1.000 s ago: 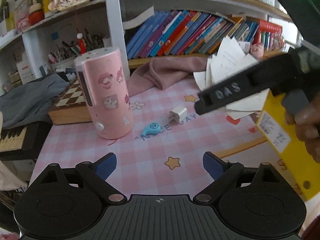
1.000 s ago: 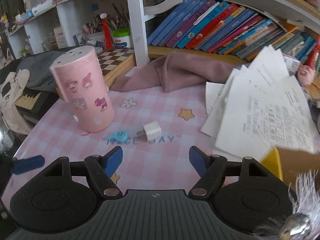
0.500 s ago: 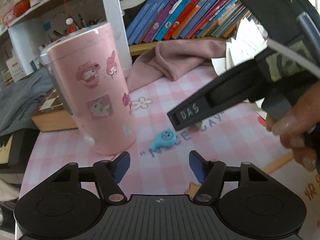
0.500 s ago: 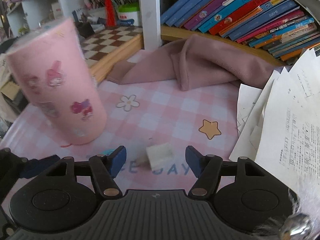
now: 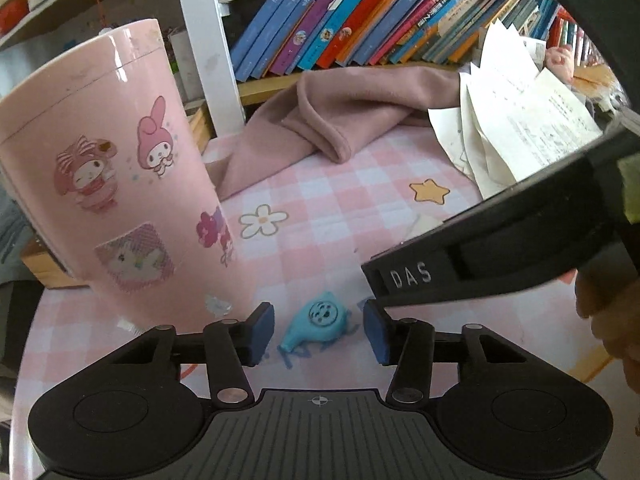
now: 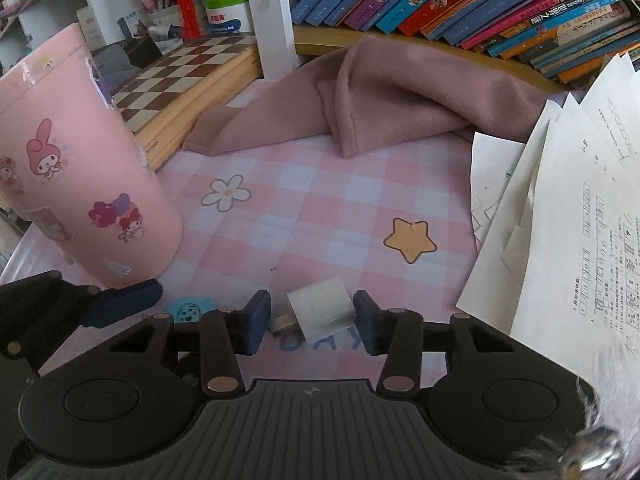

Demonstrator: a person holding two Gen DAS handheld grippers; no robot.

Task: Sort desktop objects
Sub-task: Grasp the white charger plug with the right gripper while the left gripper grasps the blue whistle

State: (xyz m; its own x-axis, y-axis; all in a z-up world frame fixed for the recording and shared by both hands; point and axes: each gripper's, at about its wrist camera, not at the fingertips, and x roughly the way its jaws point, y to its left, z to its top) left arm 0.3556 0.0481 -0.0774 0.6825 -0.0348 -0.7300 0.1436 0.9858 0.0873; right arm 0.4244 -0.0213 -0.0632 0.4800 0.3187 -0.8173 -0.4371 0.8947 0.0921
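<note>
A small light-blue fan-shaped toy (image 5: 318, 320) lies on the pink checked desk mat (image 5: 332, 200). It sits between the blue pads of my left gripper (image 5: 319, 330), whose jaws are closing, with a gap still showing on both sides. A white charger plug (image 6: 320, 314) lies between the pads of my right gripper (image 6: 311, 322), also closing; its metal end points at the left pad and no squeeze is visible. The right gripper's black finger (image 5: 480, 256) crosses the left wrist view. The left gripper's finger (image 6: 120, 306) and the toy (image 6: 188, 312) show in the right wrist view.
A tall pink sticker-covered canister (image 5: 120, 200) (image 6: 80, 184) stands just left of both grippers. A pink cloth (image 6: 360, 108) lies behind, loose papers (image 6: 580, 220) to the right, a chessboard box (image 6: 180, 68) at the back left, and a row of books (image 5: 360, 12) on the shelf.
Both grippers have come down and forward to the mat and their jaws have narrowed. The toy now lies between the left pads, the charger between the right pads.
</note>
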